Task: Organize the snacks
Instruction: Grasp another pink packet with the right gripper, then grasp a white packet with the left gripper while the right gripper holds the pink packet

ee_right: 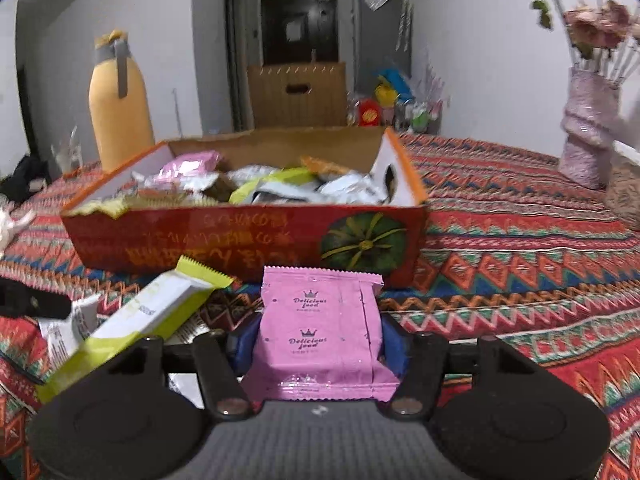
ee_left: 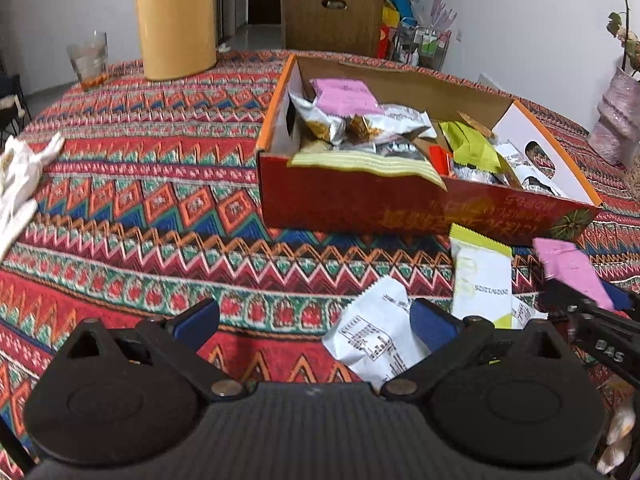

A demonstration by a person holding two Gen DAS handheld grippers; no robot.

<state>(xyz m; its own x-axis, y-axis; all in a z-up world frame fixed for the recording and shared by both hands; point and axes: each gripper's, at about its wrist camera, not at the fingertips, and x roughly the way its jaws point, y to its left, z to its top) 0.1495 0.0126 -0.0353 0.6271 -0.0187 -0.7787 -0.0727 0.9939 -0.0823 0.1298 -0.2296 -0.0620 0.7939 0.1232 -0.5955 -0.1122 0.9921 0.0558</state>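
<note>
A red cardboard box [ee_left: 400, 204] [ee_right: 240, 240] holds several snack packets. My right gripper [ee_right: 318, 336] is shut on a pink snack packet [ee_right: 316, 332] just in front of the box; it also shows at the right of the left wrist view [ee_left: 572, 272]. My left gripper [ee_left: 316, 320] is open and empty, low over the tablecloth. A white packet [ee_left: 376, 336] lies between its fingers, nearer the right one. A green-and-white bar packet [ee_left: 482, 276] [ee_right: 140, 320] lies on the cloth in front of the box.
A yellow flask [ee_left: 176, 20] [ee_right: 118, 112] and a glass [ee_left: 90, 60] stand at the table's far left. A pink vase with flowers [ee_right: 588, 128] stands at the far right. A white cloth [ee_left: 20, 176] lies at the left edge.
</note>
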